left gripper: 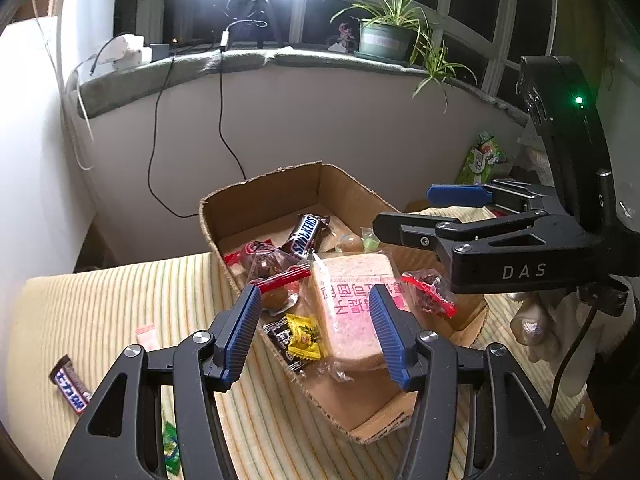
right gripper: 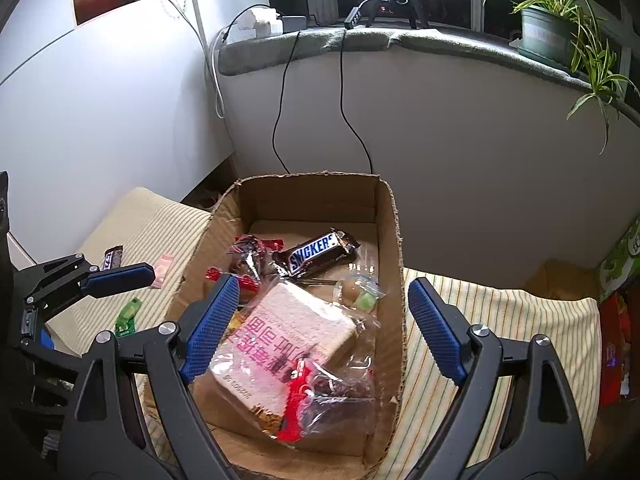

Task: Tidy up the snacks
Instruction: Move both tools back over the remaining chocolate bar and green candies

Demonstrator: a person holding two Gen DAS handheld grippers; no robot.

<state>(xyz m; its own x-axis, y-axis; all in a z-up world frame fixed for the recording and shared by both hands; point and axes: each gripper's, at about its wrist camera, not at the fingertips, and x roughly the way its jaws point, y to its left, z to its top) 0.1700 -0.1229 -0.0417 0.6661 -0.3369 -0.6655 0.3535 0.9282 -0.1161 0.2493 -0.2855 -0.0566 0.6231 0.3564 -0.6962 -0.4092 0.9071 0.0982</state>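
An open cardboard box [left gripper: 208, 216] sits on a striped cloth and holds a wrapped bread slice [left gripper: 352, 300], a Snickers bar [left gripper: 306, 234], a yellow candy [left gripper: 304, 338] and red-sealed clear snack bags [left gripper: 428, 296]. My left gripper [left gripper: 314, 336] hovers open over the box's near-left corner, its pads apart from the bread below. My right gripper [right gripper: 324, 328] stands wide open above the bread [right gripper: 288, 336] and a red-sealed bag [right gripper: 332, 396], gripping nothing. It also shows from the side as the right gripper [left gripper: 420, 210] over the box's right wall.
On the cloth left of the box lie a small chocolate bar [left gripper: 70, 388], a pink sachet [left gripper: 146, 336] and a green packet [left gripper: 171, 446]. A green bag [left gripper: 480, 160] stands at the right. Behind, a wall rises to a sill with cables and a potted plant [left gripper: 384, 40].
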